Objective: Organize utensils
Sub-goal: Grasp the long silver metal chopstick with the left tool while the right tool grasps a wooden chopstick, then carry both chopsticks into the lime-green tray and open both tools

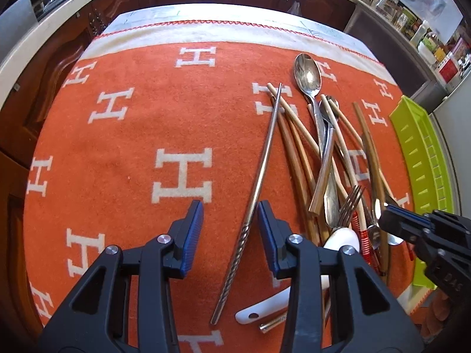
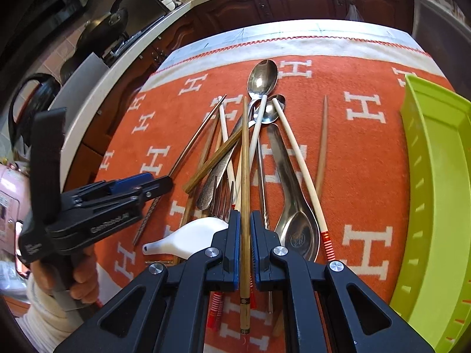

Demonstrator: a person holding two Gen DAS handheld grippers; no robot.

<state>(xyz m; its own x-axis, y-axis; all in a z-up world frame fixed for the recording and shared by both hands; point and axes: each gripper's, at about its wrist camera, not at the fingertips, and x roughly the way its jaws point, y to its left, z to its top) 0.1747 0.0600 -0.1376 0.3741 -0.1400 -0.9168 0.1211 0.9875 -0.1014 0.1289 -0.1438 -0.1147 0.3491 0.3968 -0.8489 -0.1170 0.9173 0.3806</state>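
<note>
A heap of utensils lies on an orange cloth (image 1: 117, 147) with white H letters: wooden chopsticks, a large steel spoon (image 1: 307, 73), a fork (image 1: 350, 206) and a white ceramic spoon (image 2: 191, 236). My left gripper (image 1: 231, 217) stands open astride a metal chopstick (image 1: 262, 170) with a twisted end; the pads do not press it. In the right wrist view, my right gripper (image 2: 245, 226) is shut on a bamboo chopstick (image 2: 245, 153) that points away over the pile. The left gripper (image 2: 166, 181) shows at the left there, held by a hand.
A lime green slotted tray (image 2: 435, 176) stands along the cloth's right side, also seen as the tray (image 1: 424, 153) in the left wrist view. A steel soup spoon (image 2: 297, 229) and red-striped white chopsticks (image 2: 297, 161) lie by it. Dark cabinets and a counter lie beyond the table's far edge.
</note>
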